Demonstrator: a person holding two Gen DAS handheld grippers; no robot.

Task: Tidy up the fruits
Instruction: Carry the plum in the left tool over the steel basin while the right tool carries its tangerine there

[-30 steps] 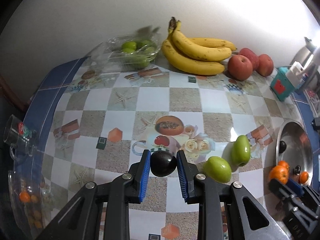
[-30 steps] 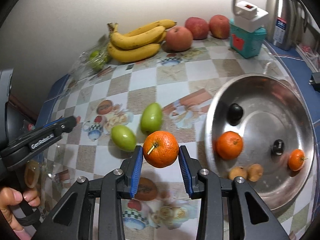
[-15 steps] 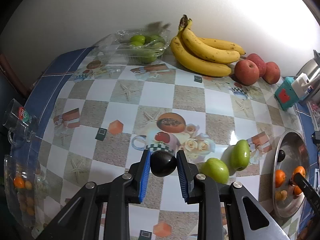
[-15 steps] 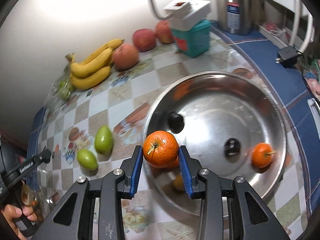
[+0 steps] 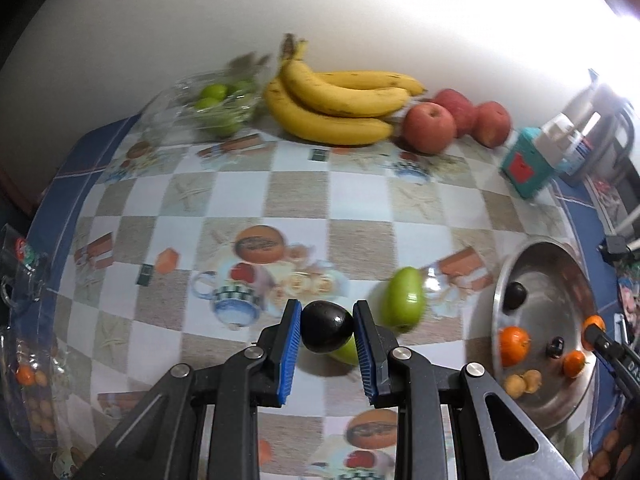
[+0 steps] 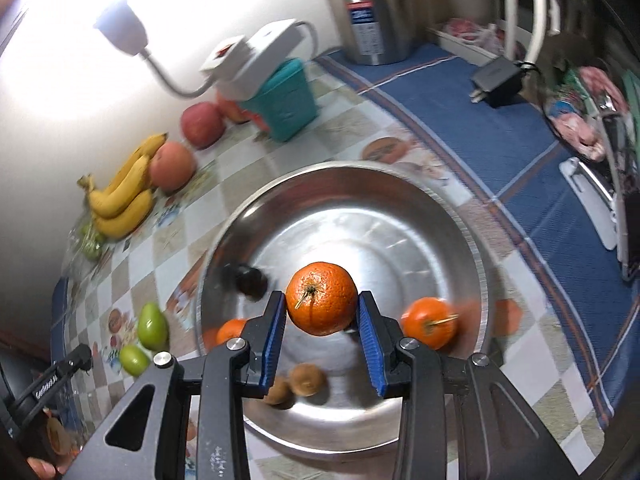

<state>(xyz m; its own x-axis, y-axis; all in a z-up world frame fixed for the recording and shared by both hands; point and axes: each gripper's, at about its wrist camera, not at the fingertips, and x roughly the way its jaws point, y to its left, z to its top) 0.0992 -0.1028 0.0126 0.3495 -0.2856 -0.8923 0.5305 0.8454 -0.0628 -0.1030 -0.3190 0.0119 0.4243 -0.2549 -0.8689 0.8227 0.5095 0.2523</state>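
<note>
moved: right gripper (image 6: 322,314) w/ its orange (image 6: 322,298) went from beside the green fruits to over the steel bowl (image 6: 472,248); left gripper (image 5: 326,330) drifted toward the bowl side.
right gripper: clamped on the orange, held above bowl middle, not released yet.
left gripper: pinched tight on a dark round fruit (image 5: 326,332), hanging over the table (image 5: 360,196) just by the two green fruits (image 5: 402,300).
in bowl: 3 small oranges, 2 dark fruits, 2 brown ones.
left out: both green fruits; bananas (image 5: 340,108), apples (image 5: 430,126), bagged limes (image 5: 216,102) at the wall.
progress: roughly midway, judging by what's still out; two drops pending.
</note>
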